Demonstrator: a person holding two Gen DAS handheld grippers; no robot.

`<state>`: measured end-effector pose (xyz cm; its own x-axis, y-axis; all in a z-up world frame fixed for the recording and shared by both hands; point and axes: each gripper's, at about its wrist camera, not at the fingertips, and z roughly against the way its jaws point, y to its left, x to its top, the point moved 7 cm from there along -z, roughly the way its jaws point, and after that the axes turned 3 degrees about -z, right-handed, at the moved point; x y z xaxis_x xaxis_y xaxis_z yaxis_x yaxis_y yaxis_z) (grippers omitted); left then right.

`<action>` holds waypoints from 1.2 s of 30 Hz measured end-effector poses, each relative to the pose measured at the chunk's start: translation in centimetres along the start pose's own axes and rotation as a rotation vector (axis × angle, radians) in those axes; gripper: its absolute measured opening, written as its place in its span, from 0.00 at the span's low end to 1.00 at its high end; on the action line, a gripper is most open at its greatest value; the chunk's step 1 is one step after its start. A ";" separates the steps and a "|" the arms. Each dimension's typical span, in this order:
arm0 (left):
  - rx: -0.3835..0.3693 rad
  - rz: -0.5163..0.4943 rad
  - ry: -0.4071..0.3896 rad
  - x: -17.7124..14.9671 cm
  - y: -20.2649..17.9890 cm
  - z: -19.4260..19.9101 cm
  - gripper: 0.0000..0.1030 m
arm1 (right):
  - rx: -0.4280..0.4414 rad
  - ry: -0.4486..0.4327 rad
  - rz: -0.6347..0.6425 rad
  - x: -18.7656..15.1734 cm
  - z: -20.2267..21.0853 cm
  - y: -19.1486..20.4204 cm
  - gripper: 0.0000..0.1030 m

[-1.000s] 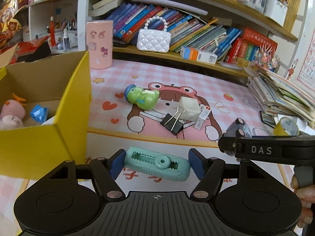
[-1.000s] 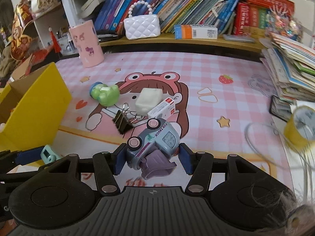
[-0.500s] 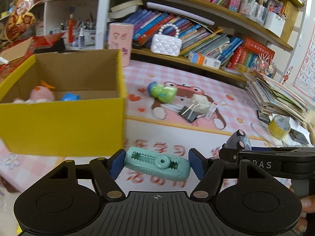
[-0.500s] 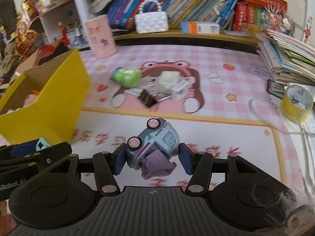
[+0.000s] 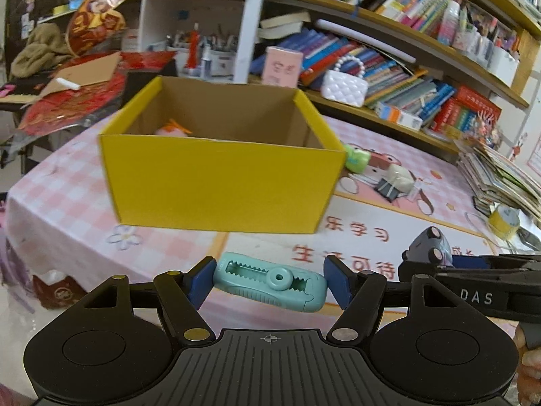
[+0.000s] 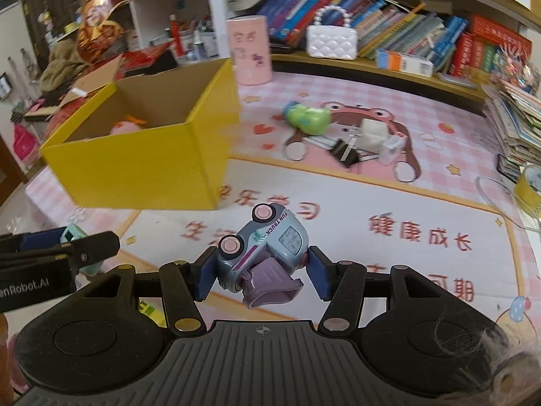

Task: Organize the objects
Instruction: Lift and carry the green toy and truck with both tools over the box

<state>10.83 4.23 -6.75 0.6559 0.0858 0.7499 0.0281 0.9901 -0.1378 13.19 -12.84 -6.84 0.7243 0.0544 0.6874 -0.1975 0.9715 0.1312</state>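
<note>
My left fingers [image 5: 269, 287] stand partly open, clamped on the two ends of a mint-green toothed clip [image 5: 270, 286] that lies crosswise between the blue pads, slightly tilted and clear of the surface [image 5: 61, 182]. My right fingers [image 6: 260, 272] are closed a little narrower on a grey-blue toy truck [image 6: 267, 247], which sits tipped on its side with pink wheels up and its lilac scoop hanging toward the camera.

Both hands point forward and downward, side by side; in the left wrist view the right gripper and its truck show at the right edge, and part of a hand shows at the bottom right corner.

The yellow cardboard box [image 5: 219, 186] is my landmark. It stands open on the pink checked mat, directly ahead of the left fingers and ahead-left of the right ones, with its near wall facing me. Inside it, against the far side, lies a pink plush toy [image 6: 126, 125]. To the right of the box, on the cartoon print, are a green toy [image 6: 309, 118], a black binder clip [image 6: 345, 154], and a white block [image 6: 373, 133] close together. Behind the box stands a pink cylinder [image 6: 250, 50], and further right a white quilted purse [image 6: 331, 42] sits on the bookshelf. Far right of the box, a yellow tape roll [image 5: 503, 218] lies near stacked books.
</note>
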 end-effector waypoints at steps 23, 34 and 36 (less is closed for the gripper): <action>0.059 -0.008 -0.093 -1.0 8.5 6.5 0.68 | 0.066 -0.038 0.031 -2.6 1.3 10.8 0.51; 0.022 0.008 -0.156 0.8 9.1 7.4 0.68 | 0.039 -0.083 0.076 -1.7 1.8 12.7 0.51; 0.017 -0.002 -0.176 1.6 8.9 7.2 0.68 | 0.031 -0.104 0.093 -0.9 1.8 12.8 0.51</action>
<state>6.71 13.95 -2.09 0.5135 0.1003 0.8522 0.0154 0.9919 -0.1261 8.81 -0.87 -4.53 0.6297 0.1182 0.7678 -0.2824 0.9556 0.0844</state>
